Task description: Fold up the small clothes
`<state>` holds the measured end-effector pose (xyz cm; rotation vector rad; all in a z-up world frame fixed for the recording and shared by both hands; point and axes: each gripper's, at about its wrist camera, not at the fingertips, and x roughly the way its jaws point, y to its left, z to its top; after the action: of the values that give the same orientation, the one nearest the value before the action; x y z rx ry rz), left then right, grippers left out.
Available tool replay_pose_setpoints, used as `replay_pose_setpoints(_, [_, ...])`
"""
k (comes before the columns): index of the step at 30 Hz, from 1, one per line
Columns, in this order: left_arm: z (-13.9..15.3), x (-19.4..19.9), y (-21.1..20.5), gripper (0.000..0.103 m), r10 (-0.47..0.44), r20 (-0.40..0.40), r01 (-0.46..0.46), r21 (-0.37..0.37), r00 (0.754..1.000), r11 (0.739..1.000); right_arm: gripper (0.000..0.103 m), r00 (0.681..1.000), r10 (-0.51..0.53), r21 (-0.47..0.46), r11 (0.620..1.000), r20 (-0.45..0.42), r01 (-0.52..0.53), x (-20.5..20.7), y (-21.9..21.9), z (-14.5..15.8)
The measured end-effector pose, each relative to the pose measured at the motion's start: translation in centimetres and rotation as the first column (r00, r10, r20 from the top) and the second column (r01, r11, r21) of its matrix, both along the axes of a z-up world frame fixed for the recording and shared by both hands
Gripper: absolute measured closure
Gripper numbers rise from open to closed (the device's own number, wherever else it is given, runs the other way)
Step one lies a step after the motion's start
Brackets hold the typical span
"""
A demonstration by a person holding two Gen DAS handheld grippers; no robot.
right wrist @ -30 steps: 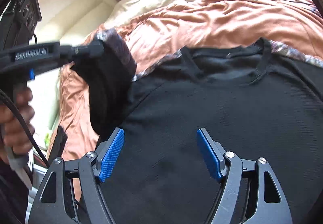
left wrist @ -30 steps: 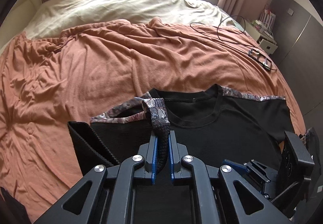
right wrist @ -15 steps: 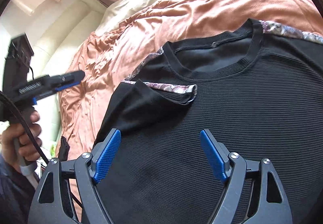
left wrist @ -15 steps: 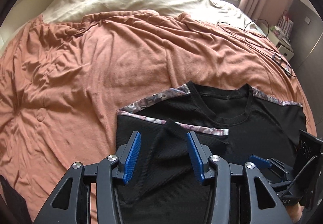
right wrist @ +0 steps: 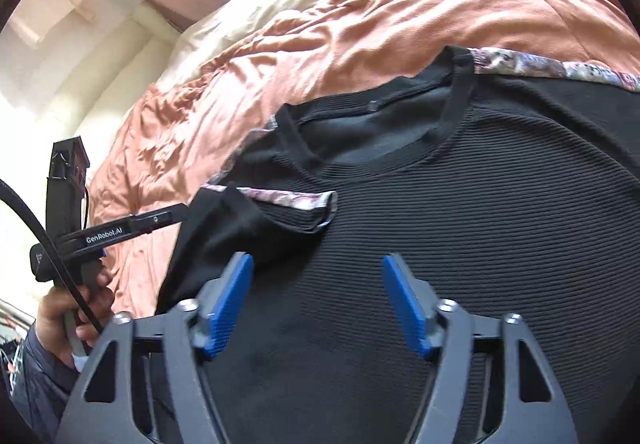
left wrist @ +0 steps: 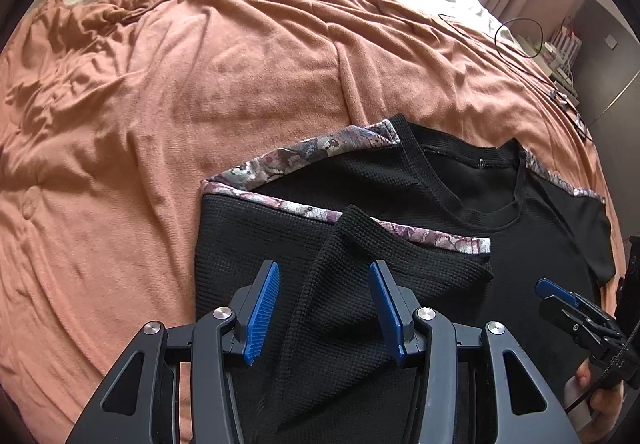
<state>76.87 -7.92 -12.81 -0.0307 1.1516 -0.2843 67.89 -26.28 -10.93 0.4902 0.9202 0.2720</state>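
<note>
On the rumpled terracotta blanket (left wrist: 240, 84): ribbed black top (right wrist: 480, 244); floral-trimmed sleeve (left wrist: 400, 256) folded inward

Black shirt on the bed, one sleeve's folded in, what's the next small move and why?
Probably take the right gripper, jaws open and empty, to the unfolded sleeve and fold it inward. The folded sleeve already lies across the black shirt, and the left gripper is open.

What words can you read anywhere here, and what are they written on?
"GenRobot.AI": white letters on the side of the left hand-held gripper, seen from the right wrist camera.
The boxes on the shelf beside the bed are too small to read.
The black shirt shows no readable label.
</note>
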Motion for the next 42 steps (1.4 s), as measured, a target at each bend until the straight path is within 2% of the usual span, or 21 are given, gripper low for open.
replay_pose_setpoints(3, [-1.4, 0.7, -0.8, 0.054, -0.012, -0.008, 0.012, 0.010, 1.000, 1.000, 0.053, 1.000, 0.005, -0.006, 1.000, -0.012, -0.005, 0.1, 0.0, -0.4])
replay_pose_setpoints(6, [-2.5, 1.4, -1.2, 0.057, -0.017, -0.018, 0.017, 0.002, 1.000, 1.000, 0.053, 1.000, 0.000, -0.002, 1.000, -0.015, 0.000, 0.3, -0.2, -0.4])
replay_pose_setpoints(8, [-2.9, 1.7, -1.4, 0.069, -0.020, -0.025, 0.019, -0.015, 0.999, 1.000, 0.053, 1.000, -0.005, 0.004, 1.000, -0.014, 0.005, 0.5, -0.3, -0.4])
replay_pose_setpoints(10, [-3.4, 1.9, -1.3, 0.099, -0.009, -0.054, 0.007, -0.045, 0.998, 0.999, 0.053, 1.000, -0.002, 0.007, 1.000, -0.013, 0.002, 0.5, -0.6, -0.4])
replay_pose_setpoints(12, [-3.3, 1.8, -1.2, 0.099, -0.002, -0.077, -0.004, -0.081, 0.997, 0.997, 0.053, 1.000, -0.013, 0.005, 1.000, -0.018, 0.013, 0.5, -1.1, -0.3])
replay_pose_setpoints(21, [0.0, -1.8, -2.7, 0.099, -0.054, -0.058, 0.047, -0.115, 0.997, 0.992, 0.053, 0.998, -0.044, 0.078, 0.996, -0.037, 0.047, 0.1, -2.8, 0.0])
replay_pose_setpoints(25, [0.9, -4.0, -3.5, 0.099, -0.065, -0.065, 0.058, -0.114, 0.996, 0.992, 0.053, 0.999, -0.019, 0.091, 0.996, -0.048, 0.023, 0.1, -2.4, 0.2])
replay_pose_setpoints(28, [1.1, -5.6, -4.1, 0.099, -0.071, -0.086, 0.061, -0.111, 0.994, 0.992, 0.053, 0.998, 0.005, 0.150, 0.989, -0.066, 0.005, 0.2, -2.3, 0.2])
replay_pose_setpoints(35, [2.2, -9.6, -4.9, 0.099, -0.090, -0.132, 0.078, -0.092, 0.987, 0.993, 0.053, 0.999, 0.008, 0.150, 0.989, -0.050, -0.001, -0.1, -2.2, 1.3])
replay_pose_setpoints(37, [2.9, -10.5, -4.7, 0.095, -0.091, -0.144, 0.079, -0.088, 0.985, 0.993, 0.053, 0.999, 0.015, 0.148, 0.989, -0.052, -0.008, -0.1, -1.9, 1.1])
replay_pose_setpoints(41, [4.8, -11.6, -3.6, 0.093, -0.076, -0.122, 0.065, -0.088, 0.990, 0.994, 0.053, 0.998, 0.024, 0.129, 0.992, -0.059, -0.016, -0.2, -1.1, 1.1])
replay_pose_setpoints(42, [5.3, -11.8, -3.2, 0.089, -0.068, -0.116, 0.056, -0.098, 0.991, 0.994, 0.053, 0.998, 0.030, 0.130, 0.991, -0.061, -0.022, -0.2, -0.9, 1.1])
